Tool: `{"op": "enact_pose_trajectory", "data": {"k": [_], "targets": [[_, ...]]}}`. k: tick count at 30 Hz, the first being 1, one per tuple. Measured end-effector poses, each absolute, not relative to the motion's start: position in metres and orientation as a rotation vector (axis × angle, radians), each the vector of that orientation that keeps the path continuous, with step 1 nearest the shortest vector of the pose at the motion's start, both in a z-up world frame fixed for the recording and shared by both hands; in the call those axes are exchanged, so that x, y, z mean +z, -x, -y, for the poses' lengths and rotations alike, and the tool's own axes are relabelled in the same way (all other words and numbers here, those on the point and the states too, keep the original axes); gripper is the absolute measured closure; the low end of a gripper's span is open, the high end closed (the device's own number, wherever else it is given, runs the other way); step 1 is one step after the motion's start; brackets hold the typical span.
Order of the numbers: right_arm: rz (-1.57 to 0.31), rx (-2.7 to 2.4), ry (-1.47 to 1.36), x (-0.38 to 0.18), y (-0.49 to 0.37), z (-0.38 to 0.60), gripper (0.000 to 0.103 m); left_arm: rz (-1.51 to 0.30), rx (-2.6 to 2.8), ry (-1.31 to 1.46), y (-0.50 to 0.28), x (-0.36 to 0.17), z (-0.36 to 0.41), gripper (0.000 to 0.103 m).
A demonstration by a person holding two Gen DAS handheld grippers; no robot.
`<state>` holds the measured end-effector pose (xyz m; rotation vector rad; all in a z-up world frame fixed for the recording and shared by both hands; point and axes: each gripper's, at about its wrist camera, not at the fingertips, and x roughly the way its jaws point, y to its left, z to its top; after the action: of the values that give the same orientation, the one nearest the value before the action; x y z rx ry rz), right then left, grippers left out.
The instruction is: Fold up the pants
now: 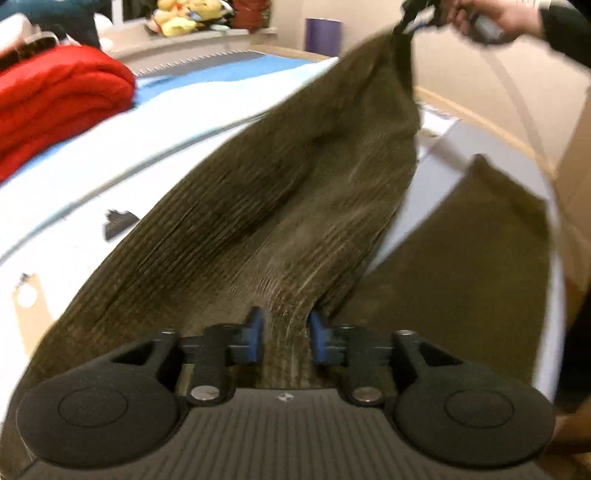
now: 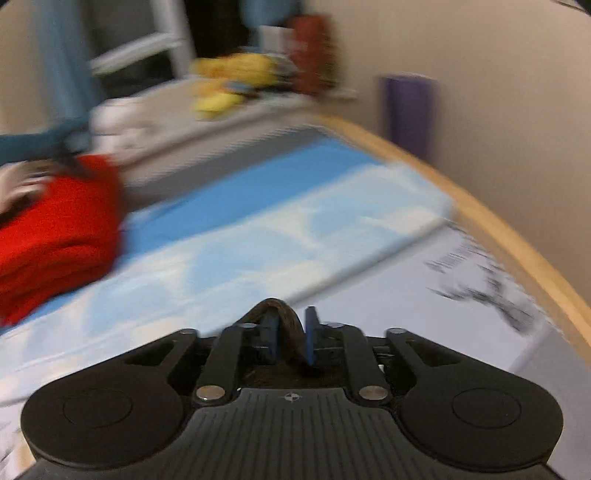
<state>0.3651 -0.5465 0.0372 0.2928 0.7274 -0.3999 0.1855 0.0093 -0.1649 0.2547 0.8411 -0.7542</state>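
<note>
The pants [image 1: 280,206] are dark olive-brown corduroy, lifted off the bed and stretched between both grippers. My left gripper [image 1: 286,334] is shut on one end of them, the cloth pinched between its blue pads. My right gripper [image 1: 421,14] shows at the top right of the left wrist view, holding the far end high. In the right wrist view my right gripper [image 2: 291,338] is shut on a small bunched fold of the pants [image 2: 286,321]. The other pant leg [image 1: 472,266] hangs down at the right. Both views are motion-blurred.
A bed [image 1: 110,155] with a white and light blue cover lies below the pants. A folded red blanket [image 1: 55,107] sits at its left. Yellow plush toys [image 1: 184,16] lie on a ledge behind. A purple cylinder [image 1: 323,35] stands by the wall. The bed's wooden edge [image 2: 498,236] runs along the right.
</note>
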Motion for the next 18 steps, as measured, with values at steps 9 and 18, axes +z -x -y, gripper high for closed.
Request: {"op": "enact_pose_trajectory", "data": {"k": [9,18], "targets": [[-0.705,-0.543,-0.658,-0.128,-0.246,0.559,0.062,-0.779,-0.384,-0.008,-0.201,-0.148,-0.112,0.040],[-0.739,-0.543,-0.867,-0.194,-0.230,0.566,0.059,-1.004,0.351,0.165,-0.233,-0.184,-0.253,0.031]]}}
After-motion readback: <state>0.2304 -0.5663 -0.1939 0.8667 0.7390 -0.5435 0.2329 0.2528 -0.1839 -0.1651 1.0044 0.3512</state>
